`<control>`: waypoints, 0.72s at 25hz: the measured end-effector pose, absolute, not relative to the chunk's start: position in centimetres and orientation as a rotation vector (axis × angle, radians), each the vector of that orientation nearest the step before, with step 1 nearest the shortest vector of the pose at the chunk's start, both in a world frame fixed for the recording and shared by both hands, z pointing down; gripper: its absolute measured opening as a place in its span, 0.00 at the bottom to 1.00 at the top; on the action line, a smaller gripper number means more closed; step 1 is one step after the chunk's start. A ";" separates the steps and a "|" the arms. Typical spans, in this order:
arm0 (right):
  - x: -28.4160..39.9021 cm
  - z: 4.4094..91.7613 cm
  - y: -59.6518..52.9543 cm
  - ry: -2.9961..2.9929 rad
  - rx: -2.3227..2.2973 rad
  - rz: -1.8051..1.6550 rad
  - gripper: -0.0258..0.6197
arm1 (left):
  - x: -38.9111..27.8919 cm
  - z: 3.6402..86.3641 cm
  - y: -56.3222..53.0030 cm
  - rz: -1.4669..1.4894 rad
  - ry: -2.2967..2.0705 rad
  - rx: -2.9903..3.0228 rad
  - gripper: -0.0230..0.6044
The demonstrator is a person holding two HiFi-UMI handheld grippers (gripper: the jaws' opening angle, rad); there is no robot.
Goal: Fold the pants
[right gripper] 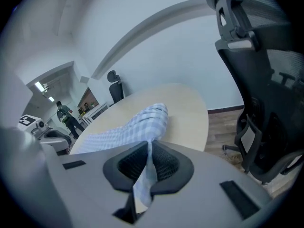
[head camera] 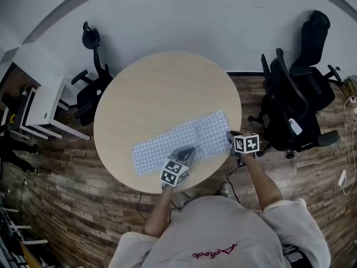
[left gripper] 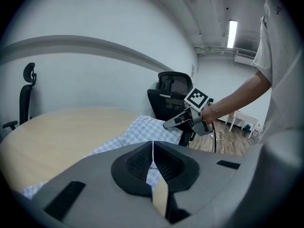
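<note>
Blue-and-white checked pants (head camera: 167,141) lie stretched slantwise across the near part of the round wooden table (head camera: 162,88). My left gripper (head camera: 187,151) is at the pants' near edge around the middle, and my right gripper (head camera: 230,137) is at their right end by the table rim. In the left gripper view the left gripper (left gripper: 153,151) has its pads together on a thin edge of the pants (left gripper: 142,129). In the right gripper view the right gripper (right gripper: 148,151) is shut on a fold of the pants (right gripper: 137,125), which hangs down through the pads.
A black office chair (head camera: 92,85) stands at the table's far left and two more chairs (head camera: 295,105) at its right, close to my right arm. A white desk (head camera: 42,105) is further left. A person (right gripper: 64,118) stands far off.
</note>
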State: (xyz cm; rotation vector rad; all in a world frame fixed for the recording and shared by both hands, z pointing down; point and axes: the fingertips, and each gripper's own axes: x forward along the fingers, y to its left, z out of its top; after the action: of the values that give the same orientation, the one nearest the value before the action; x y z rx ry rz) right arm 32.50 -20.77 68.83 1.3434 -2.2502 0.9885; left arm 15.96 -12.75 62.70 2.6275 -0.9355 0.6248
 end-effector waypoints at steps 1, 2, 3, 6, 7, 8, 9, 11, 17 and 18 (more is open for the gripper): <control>32.1 68.3 -20.6 -2.266 1.334 0.965 0.12 | 15.9 62.7 -12.5 0.621 -0.934 2.628 0.09; 31.7 67.5 -20.4 -2.279 1.326 0.937 0.12 | 15.8 62.6 -12.2 0.616 -0.933 2.628 0.09; 31.3 66.8 -20.2 -2.290 1.317 0.909 0.12 | 15.7 62.6 -12.0 0.610 -0.932 2.629 0.09; 29.8 64.8 -19.8 -2.304 1.288 0.829 0.12 | 15.6 62.4 -11.3 0.590 -0.926 2.639 0.09; 29.2 64.2 -19.7 -2.308 1.276 0.807 0.12 | 15.6 62.4 -11.1 0.583 -0.926 2.641 0.09; 28.5 63.7 -19.5 -2.310 1.264 0.787 0.12 | 15.5 62.3 -10.9 0.577 -0.926 2.642 0.09; 27.8 63.1 -19.4 -2.313 1.252 0.767 0.12 | 15.4 62.3 -10.6 0.572 -0.927 2.642 0.09; 26.1 62.0 -19.2 -2.325 1.227 0.734 0.12 | 15.0 62.1 -10.3 0.562 -0.933 2.644 0.09; 19.7 59.6 -18.7 -2.397 1.133 0.682 0.12 | 12.3 62.0 -9.6 0.539 -0.995 2.617 0.09; 18.5 59.6 -18.5 -2.407 1.112 0.675 0.12 | 11.6 62.0 -9.4 0.536 -1.011 2.609 0.09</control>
State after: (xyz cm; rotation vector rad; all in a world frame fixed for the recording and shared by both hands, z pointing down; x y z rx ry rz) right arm 18.54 -18.54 59.58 1.1115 -2.4070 0.6751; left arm 11.59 -9.42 61.98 2.6094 -1.0112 0.5361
